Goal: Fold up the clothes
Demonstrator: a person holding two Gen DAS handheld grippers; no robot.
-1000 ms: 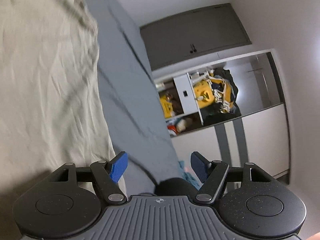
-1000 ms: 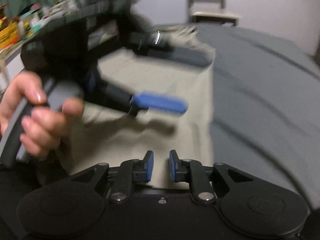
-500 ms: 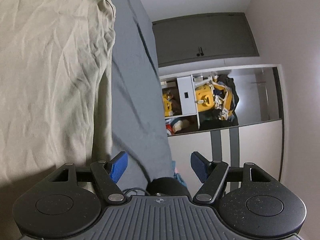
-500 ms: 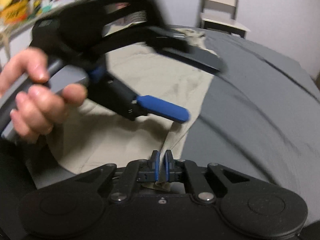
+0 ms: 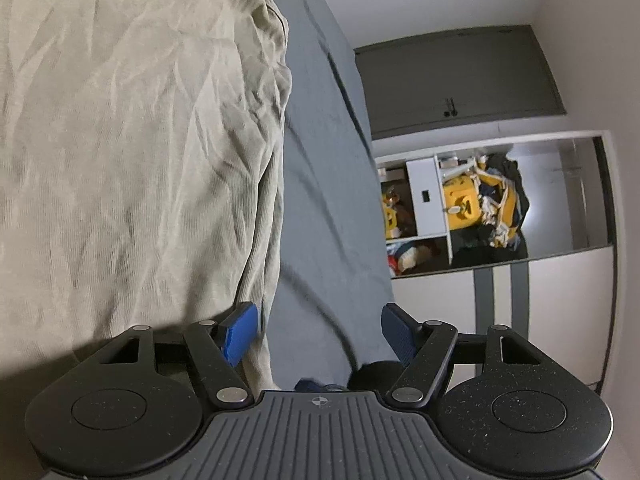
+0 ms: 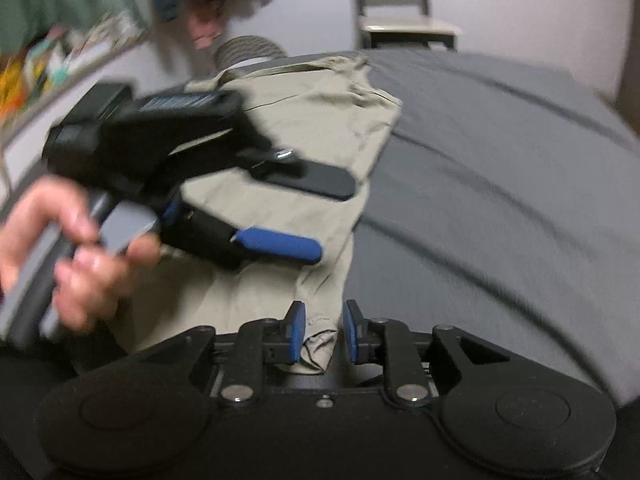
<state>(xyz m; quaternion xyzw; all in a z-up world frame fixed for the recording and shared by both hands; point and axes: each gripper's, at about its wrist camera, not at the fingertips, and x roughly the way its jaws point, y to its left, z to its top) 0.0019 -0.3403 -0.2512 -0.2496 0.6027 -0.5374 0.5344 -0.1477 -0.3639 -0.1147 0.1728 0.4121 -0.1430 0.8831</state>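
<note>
A beige garment (image 6: 320, 128) lies spread on the grey bed sheet (image 6: 500, 168). It fills the left of the left wrist view, where its folded edge (image 5: 264, 208) runs down to my left gripper (image 5: 320, 334). That gripper is open, its left pad touching the edge and nothing between the pads. My right gripper (image 6: 325, 332) is low at the near end of the garment. Its pads stand slightly apart with a bunched corner of the fabric (image 6: 318, 344) between them. A hand (image 6: 80, 248) holds the left gripper (image 6: 334, 218) over the garment, blurred.
An open wardrobe (image 5: 460, 208) with yellow items and clothes stands past the bed's edge. A chair (image 6: 400, 12) stands against the far wall. A shelf with colourful things (image 6: 48, 60) runs along the left. Bare grey sheet lies right of the garment.
My right gripper shut on the garment's corner half a second ago and its pads have since parted slightly. My left gripper has moved closer to the garment's edge, staying open.
</note>
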